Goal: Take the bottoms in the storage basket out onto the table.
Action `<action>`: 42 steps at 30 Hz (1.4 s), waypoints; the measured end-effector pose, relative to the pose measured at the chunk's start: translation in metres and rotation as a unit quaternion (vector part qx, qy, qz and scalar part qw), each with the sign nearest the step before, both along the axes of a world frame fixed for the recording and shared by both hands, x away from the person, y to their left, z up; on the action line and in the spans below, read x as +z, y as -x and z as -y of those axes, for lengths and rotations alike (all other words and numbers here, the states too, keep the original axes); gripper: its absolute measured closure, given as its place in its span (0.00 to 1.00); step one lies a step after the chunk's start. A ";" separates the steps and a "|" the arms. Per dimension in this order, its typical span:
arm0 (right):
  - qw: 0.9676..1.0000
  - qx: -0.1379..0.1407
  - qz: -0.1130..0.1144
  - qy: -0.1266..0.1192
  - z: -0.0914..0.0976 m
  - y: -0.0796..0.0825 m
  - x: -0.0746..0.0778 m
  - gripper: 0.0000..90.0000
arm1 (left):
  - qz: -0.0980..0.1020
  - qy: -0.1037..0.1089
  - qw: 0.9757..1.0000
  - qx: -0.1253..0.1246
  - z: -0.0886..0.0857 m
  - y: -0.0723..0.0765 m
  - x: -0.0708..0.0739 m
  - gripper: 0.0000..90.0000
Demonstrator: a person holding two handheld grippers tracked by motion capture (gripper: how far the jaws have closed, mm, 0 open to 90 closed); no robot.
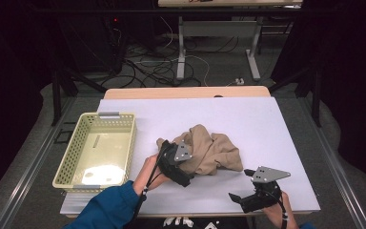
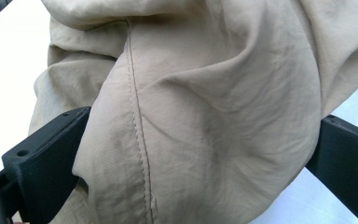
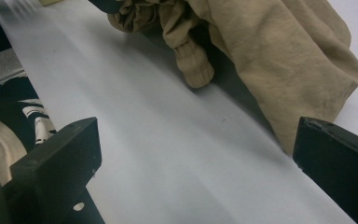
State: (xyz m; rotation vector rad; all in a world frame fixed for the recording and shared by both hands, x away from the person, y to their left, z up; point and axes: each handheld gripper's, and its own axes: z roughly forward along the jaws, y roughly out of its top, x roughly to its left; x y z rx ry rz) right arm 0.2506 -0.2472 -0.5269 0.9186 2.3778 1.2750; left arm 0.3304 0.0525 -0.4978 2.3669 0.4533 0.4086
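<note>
A crumpled tan garment (image 1: 209, 150) lies in the middle of the white table (image 1: 267, 124). My left gripper (image 1: 181, 162) is at the garment's left side, held by a hand in a blue sleeve. In the left gripper view it (image 2: 198, 154) is open, jaws wide apart, with a stitched bulge of the cloth (image 2: 191, 107) between them. My right gripper (image 1: 238, 183) is near the table's front edge, right of the garment and apart from it. It (image 3: 196, 168) is open over bare table, with the garment's ribbed cuff (image 3: 195, 70) ahead.
A pale yellow perforated basket (image 1: 66, 160) stands at the table's left side with nothing in it. Beyond the table's far edge are desk legs (image 1: 181, 52) and cables on the floor (image 1: 147, 67).
</note>
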 end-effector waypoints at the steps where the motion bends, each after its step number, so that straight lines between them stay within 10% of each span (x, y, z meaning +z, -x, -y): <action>1: 1.000 0.000 0.000 0.000 0.000 0.000 0.000 0.01 | 0.002 0.002 1.000 0.000 -0.001 0.001 0.000 0.00; 22: 1.000 0.004 -0.003 0.001 0.000 0.000 0.001 0.01 | 0.003 -0.064 0.997 -0.036 -0.014 0.008 -0.006 0.00; 42: 1.000 0.001 -0.001 -0.001 0.000 0.000 0.000 0.01 | 0.009 -0.021 1.000 -0.016 -0.045 0.019 0.005 0.00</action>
